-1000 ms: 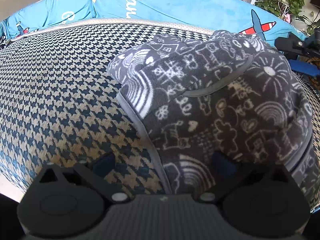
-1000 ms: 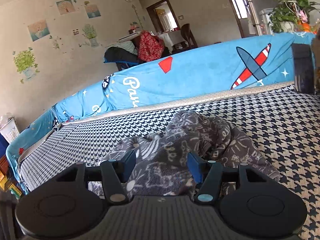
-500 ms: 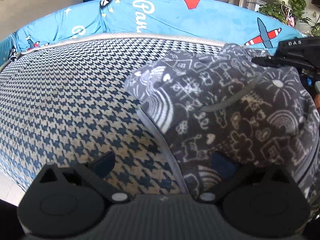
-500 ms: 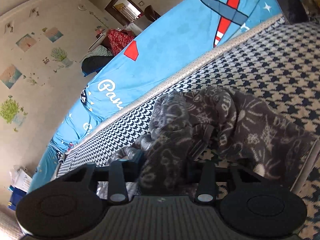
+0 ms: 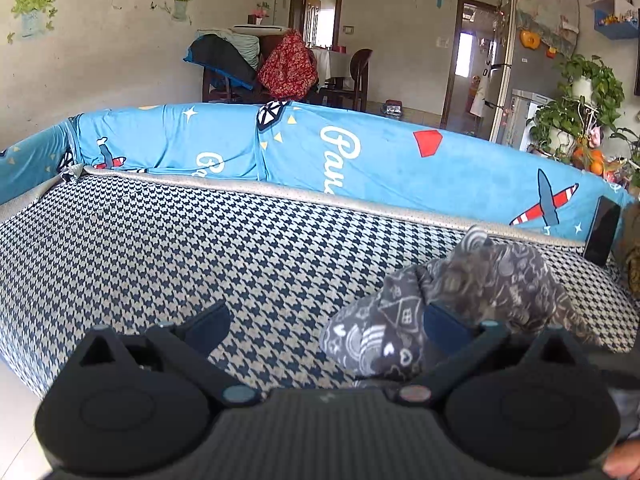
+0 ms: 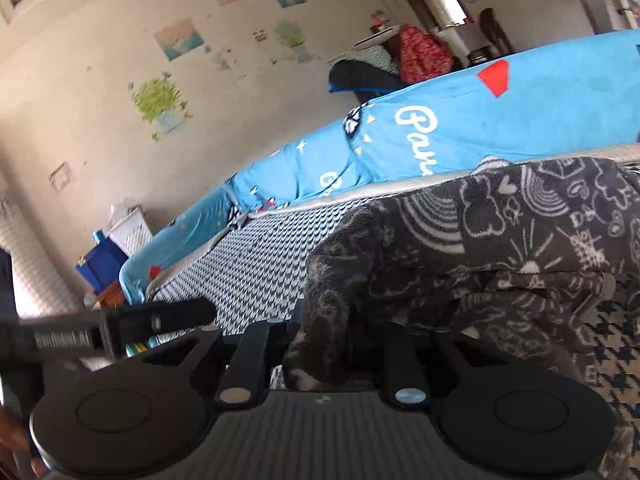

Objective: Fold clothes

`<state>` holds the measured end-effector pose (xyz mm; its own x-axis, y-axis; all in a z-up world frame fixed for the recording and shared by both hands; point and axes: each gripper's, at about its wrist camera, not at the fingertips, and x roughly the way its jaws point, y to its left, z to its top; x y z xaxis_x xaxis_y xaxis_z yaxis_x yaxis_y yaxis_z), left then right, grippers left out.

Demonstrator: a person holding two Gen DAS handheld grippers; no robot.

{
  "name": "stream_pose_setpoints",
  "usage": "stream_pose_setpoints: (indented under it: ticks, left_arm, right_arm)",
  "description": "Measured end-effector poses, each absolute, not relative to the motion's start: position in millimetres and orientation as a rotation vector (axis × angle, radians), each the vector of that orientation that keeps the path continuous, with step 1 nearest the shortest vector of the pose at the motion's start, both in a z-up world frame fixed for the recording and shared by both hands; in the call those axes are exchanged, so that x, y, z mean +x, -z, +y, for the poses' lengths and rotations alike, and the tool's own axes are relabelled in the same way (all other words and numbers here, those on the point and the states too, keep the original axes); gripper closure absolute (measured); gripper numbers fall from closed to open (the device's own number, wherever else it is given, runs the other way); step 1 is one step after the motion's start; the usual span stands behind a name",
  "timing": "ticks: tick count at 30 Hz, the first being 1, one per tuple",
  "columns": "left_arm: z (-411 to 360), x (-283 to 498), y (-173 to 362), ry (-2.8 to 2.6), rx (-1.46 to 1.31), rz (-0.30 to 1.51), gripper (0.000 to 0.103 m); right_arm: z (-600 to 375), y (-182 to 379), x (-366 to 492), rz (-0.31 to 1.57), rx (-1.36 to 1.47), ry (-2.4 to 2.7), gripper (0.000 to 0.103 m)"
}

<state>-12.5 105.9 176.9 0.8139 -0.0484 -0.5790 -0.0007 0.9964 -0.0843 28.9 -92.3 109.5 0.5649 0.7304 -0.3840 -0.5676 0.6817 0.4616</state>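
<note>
A dark grey fleece garment [image 5: 480,288] with white doodle print lies bunched on the houndstooth sofa seat [image 5: 200,248], at the right of the left wrist view. My left gripper [image 5: 326,322] hovers open over the seat, its right finger [image 5: 444,324] against the pile's edge and nothing between the fingers. In the right wrist view the garment [image 6: 500,232] fills the right half. A fold of it hangs down between the fingers of my right gripper [image 6: 328,340], which is shut on it. The cloth hides both fingertips.
A blue printed cover [image 5: 360,160] drapes the sofa back. A dark phone [image 5: 600,236] leans against it at the far right. The left gripper's black body [image 6: 160,320] shows at the left of the right wrist view. Potted plants [image 5: 580,100] stand behind the sofa.
My left gripper has drawn back and tilted up, so the garment now sits to its right. My right gripper has closed on a fold and the cloth has risen.
</note>
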Motion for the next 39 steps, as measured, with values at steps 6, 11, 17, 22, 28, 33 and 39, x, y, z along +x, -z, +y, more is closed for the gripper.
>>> stream_pose_setpoints:
  ticks: [6, 11, 17, 22, 28, 33, 39]
  left_arm:
    - [106.2, -7.9, -175.2, 0.059, -0.091, 0.663, 0.0]
    - [95.1, -0.2, -153.7, 0.16, -0.1, 0.729, 0.0]
    - [74.5, 11.8, -122.4, 0.159, 0.038, 0.794, 0.0]
    - [89.6, 19.4, -110.0, 0.029, 0.019, 0.827, 0.0]
    - [98.8, 19.0, -105.8, -0.109, 0.087, 0.794, 0.0]
    - [109.5, 20.5, -108.7, -0.19, 0.094, 0.761, 0.0]
    - [134.8, 23.0, -111.7, -0.308, 0.033, 0.766, 0.0]
  right_arm:
    - [-39.0, -95.3, -0.4, 0.63, 0.094, -0.958, 0.085]
    - [-24.2, -80.6, -19.3, 0.673, -0.024, -1.006, 0.07]
    - [-33.6, -80.0, -26.0, 0.693, -0.048, -1.046, 0.047]
    - [-54.3, -89.6, -28.7, 0.682, -0.051, -1.049, 0.047]
    - [-88.7, -107.8, -25.0, 0.634, 0.003, -0.976, 0.046]
    - [-130.6, -120.2, -11.7, 0.576, 0.104, -0.757, 0.04]
    - [-186.1, -123.7, 7.8, 0.505, 0.311, -0.501, 0.036]
